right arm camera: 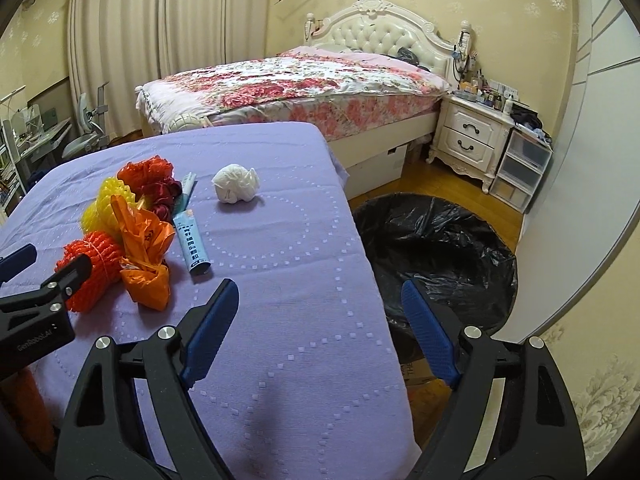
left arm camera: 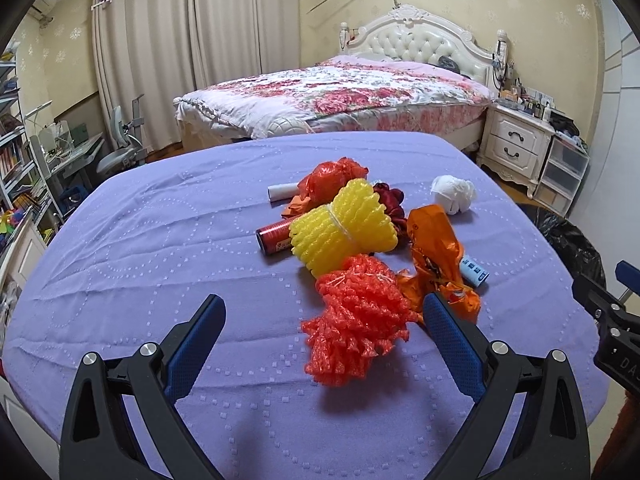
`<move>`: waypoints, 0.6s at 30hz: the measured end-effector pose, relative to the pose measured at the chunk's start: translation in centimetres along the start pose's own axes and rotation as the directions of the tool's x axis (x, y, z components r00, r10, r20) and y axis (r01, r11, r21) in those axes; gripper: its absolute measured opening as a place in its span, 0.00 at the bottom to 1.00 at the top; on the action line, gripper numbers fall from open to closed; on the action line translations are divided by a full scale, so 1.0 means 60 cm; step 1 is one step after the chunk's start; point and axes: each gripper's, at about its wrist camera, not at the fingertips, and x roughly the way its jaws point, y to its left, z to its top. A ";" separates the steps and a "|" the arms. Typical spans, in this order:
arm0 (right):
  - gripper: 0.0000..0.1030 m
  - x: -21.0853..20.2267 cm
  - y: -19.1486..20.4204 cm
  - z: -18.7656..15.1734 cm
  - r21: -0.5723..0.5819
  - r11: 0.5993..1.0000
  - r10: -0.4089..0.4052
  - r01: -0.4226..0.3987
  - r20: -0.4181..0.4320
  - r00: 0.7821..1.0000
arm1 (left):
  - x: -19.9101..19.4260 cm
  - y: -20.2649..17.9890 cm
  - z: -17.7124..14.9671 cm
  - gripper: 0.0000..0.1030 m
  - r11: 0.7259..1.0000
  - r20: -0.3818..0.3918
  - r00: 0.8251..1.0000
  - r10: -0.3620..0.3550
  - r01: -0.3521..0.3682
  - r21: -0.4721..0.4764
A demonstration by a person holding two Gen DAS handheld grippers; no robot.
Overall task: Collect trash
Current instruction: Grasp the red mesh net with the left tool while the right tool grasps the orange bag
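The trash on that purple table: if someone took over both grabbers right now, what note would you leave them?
Left gripper: open, empty, the red foam net lying between its jaws.
Right gripper: open, empty, at the table's edge.
Trash all on the purple table: yellow foam net, orange bags, blue tube, white wad.
Black-lined bin stands on the floor beside the table.
Done: nothing visibly collected.
Left: every piece.

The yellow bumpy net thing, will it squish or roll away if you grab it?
The yellow foam net bundle probably squishes: it looks like soft, airy mesh. It likely weighs little for its size. It probably won't roll far, since a tie pinches its middle and the ends flare out.
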 end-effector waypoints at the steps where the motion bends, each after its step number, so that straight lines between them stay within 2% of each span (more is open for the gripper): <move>1: 0.79 0.000 0.002 0.000 -0.002 1.000 0.002 -0.002 -0.002 1.000 | 0.005 0.002 -0.001 0.93 1.000 -0.006 1.000 0.001 -0.001 -0.003; 3: 0.79 0.006 0.008 0.000 -0.011 1.000 0.001 -0.001 -0.004 1.000 | 0.011 0.004 -0.003 0.93 1.000 -0.011 1.000 0.003 -0.003 -0.002; 5: 0.79 0.009 0.013 -0.001 -0.018 1.000 0.003 -0.003 -0.009 1.000 | 0.014 0.004 -0.004 0.86 1.000 -0.015 1.000 -0.002 0.002 0.003; 6: 0.79 0.011 0.015 -0.001 -0.021 1.000 0.005 -0.005 -0.011 1.000 | 0.015 0.004 -0.005 0.72 1.000 -0.019 1.000 -0.004 0.005 0.006; 7: 0.79 0.011 0.018 -0.001 -0.024 1.000 0.008 -0.008 -0.013 1.000 | 0.018 0.003 -0.006 0.67 1.000 -0.029 1.000 -0.009 0.009 0.011; 8: 0.79 0.012 0.021 0.000 -0.028 1.000 0.011 -0.011 -0.013 1.000 | 0.020 0.004 -0.007 0.66 1.000 -0.037 0.999 -0.020 0.021 0.013; 10: 0.79 0.013 0.028 0.000 -0.036 0.999 0.017 -0.017 -0.013 1.000 | 0.022 0.005 -0.008 0.59 0.999 -0.046 0.998 -0.040 0.041 0.015; 12: 0.79 0.013 0.035 0.000 -0.045 0.999 0.023 -0.024 -0.013 1.000 | 0.020 0.006 -0.010 0.43 0.996 -0.049 0.995 -0.082 0.083 0.020; 18: 0.79 0.008 0.061 0.005 -0.074 0.996 0.049 -0.049 -0.005 0.999 | -0.002 0.006 -0.016 0.39 0.993 -0.037 0.993 -0.113 0.114 0.025</move>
